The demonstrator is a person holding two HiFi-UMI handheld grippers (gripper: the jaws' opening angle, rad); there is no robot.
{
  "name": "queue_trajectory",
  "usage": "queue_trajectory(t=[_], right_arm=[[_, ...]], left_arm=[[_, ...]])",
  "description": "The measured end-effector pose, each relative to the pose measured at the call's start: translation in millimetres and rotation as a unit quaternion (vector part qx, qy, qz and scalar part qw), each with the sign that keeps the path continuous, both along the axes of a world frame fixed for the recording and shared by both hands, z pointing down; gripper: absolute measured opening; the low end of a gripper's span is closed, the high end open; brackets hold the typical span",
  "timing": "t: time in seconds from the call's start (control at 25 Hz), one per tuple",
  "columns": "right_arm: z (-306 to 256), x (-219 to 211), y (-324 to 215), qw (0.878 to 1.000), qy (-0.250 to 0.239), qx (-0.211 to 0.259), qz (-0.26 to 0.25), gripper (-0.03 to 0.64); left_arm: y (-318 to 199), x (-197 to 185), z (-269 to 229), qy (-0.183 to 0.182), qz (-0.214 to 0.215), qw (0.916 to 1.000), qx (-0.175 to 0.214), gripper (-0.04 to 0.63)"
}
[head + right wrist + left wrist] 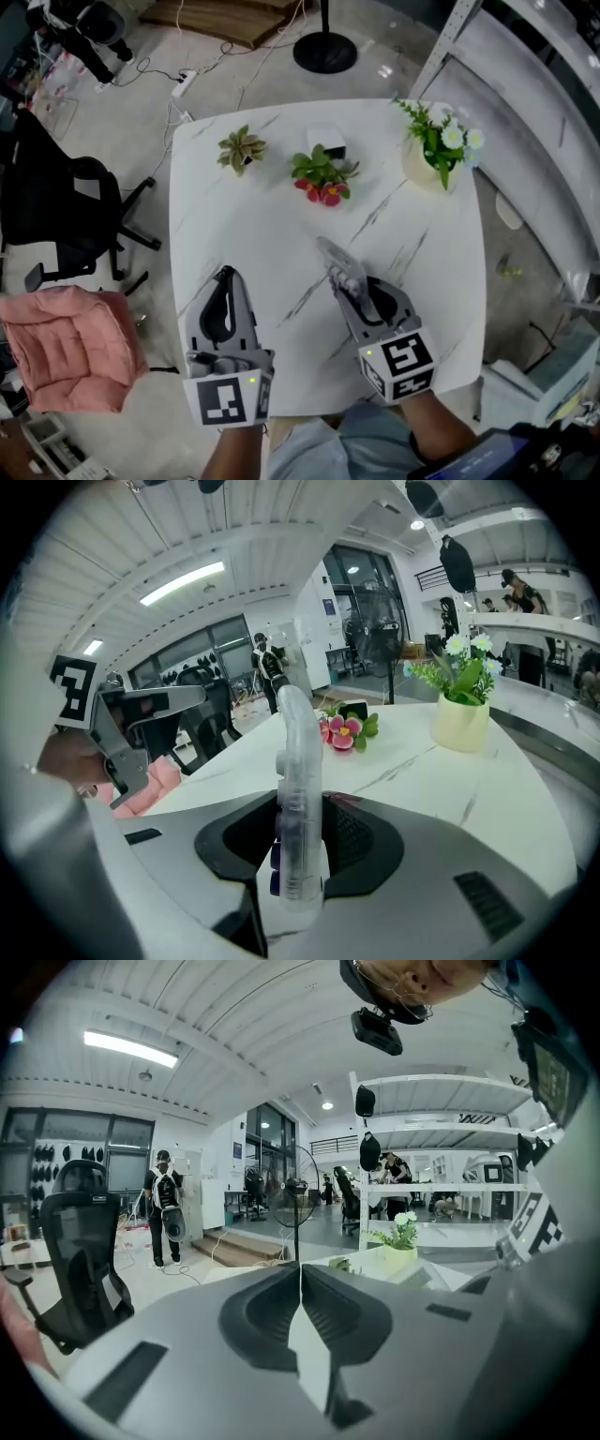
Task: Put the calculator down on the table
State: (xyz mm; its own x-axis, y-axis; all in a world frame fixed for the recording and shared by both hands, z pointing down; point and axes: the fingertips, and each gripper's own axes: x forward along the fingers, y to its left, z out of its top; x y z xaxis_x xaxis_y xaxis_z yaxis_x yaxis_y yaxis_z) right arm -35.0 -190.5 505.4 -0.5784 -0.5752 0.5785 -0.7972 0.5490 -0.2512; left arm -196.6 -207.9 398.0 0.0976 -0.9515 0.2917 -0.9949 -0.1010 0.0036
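A clear plastic calculator (296, 808) stands on its edge between the jaws of my right gripper (300, 841), which is shut on it. In the head view the calculator (343, 271) sticks out ahead of the right gripper (361, 298), above the near middle of the white marble table (253, 216). My left gripper (223, 305) hovers over the table's near left part with its jaws pressed together and nothing in them; in its own view the left gripper (302, 1309) shows the two pads meeting.
At the table's far side stand a small green plant (241, 149), a red-flowered plant (321, 175) with a white box (327, 142) behind it, and a cream vase of white flowers (436, 150). A black office chair (66, 216) and a pink cushion (66, 349) sit left of the table.
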Motion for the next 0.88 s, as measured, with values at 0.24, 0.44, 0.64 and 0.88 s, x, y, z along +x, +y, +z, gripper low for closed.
queue_trajectory(t=[0.24, 0.44, 0.64, 0.88], right_arm=[[3.1, -4.3, -1.2, 1.0, -0.006, -0.017, 0.008, 0.149], [3.7, -7.2, -5.6, 1.0, -0.007, -0.019, 0.009, 0.15], [8.5, -12.1, -15.3, 1.0, -0.003, -0.022, 0.012, 0.152], [15.9, -14.6, -20.1, 0.999, -0.004, -0.03, 0.013, 0.152]], left_arm=[[-9.1, -6.0, 8.8, 0.001, 0.0, 1.0, -0.003, 0.009], [-14.0, -2.1, 13.9, 0.005, 0.007, 0.9999, -0.008, 0.009], [-17.1, -4.4, 17.3, 0.01, 0.01, 0.9998, -0.016, 0.009], [-23.6, -12.0, 26.4, 0.009, 0.005, 0.9996, -0.028, 0.009]])
